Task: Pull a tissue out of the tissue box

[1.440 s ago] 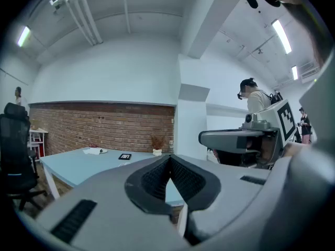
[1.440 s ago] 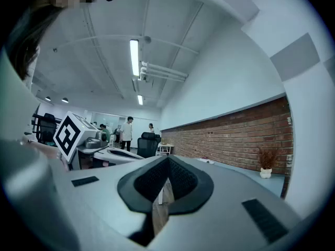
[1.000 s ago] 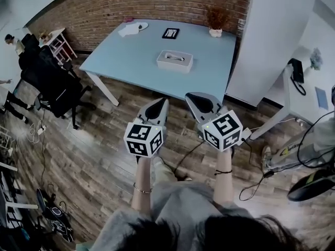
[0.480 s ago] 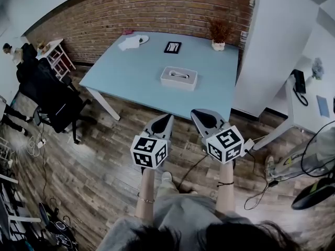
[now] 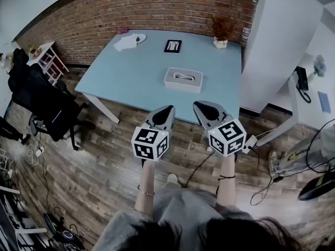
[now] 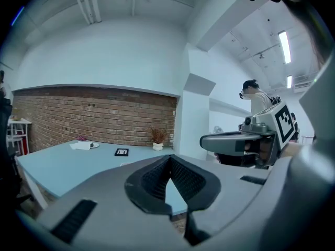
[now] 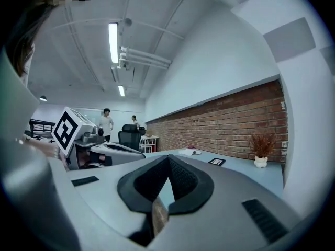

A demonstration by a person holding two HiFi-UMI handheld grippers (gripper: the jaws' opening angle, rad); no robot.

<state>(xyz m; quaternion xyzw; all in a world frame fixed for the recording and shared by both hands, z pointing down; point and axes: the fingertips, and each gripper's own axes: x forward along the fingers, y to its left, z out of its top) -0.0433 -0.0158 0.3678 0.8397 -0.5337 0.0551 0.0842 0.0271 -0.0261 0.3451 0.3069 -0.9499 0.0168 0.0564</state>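
Both tongs are pinched shut and empty: left tongs (image 5: pixel 168 109), right tongs (image 5: pixel 199 104), hovering level, short of the smooth pale-blue bench (image 5: pixel 131 72). Zero progress: no tissue drawn out. The tissue box (image 5: pixel 183 80) sits mid-bench, well apart from both. It is low, rectangular, grey-white and rigid-looking, with an oval slot (image 5: pixel 183 76) on top. Reach, pinch and pull are all left.

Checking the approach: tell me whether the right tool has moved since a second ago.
Yes. The right tool has moved forward toward the light blue table; its tip now overlaps the near edge, closer to the white tissue box.
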